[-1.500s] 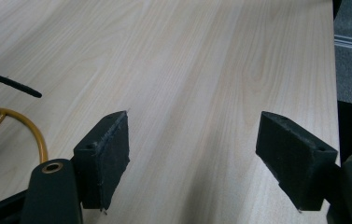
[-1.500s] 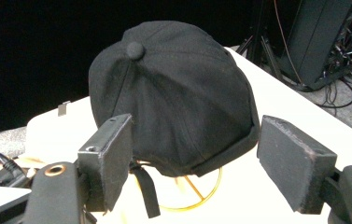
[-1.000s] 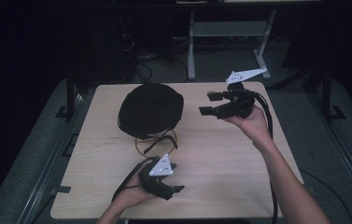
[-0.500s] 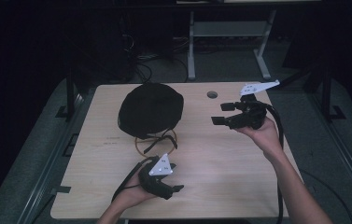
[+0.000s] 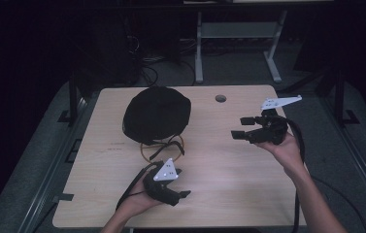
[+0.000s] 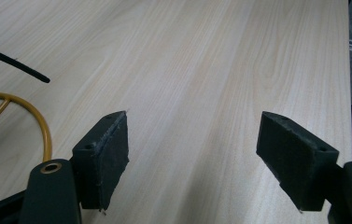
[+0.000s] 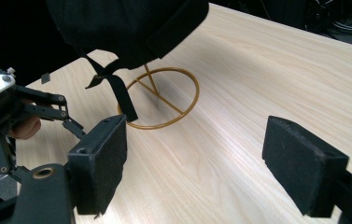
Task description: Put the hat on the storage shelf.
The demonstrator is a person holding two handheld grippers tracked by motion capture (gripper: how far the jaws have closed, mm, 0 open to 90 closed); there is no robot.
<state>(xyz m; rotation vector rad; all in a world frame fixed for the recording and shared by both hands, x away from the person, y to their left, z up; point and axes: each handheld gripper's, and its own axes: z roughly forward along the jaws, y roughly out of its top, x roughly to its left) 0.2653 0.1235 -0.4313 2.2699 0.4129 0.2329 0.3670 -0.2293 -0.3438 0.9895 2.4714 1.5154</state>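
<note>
A pale wooden table (image 5: 219, 184) carries a black cap (image 5: 157, 112) on a gold wire stand (image 5: 163, 145).

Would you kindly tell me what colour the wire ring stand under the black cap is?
The wire ring stand is golden yellow, clearest in the right gripper view.

black cap (image 5: 157, 114) hiding gold stand's (image 5: 160, 145) top

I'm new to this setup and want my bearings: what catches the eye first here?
A black cap sits on a gold wire stand toward the back left of the wooden table, a strap dangling from it. The right gripper hovers open at the right, facing the cap; the left gripper rests open near the front edge.
</note>
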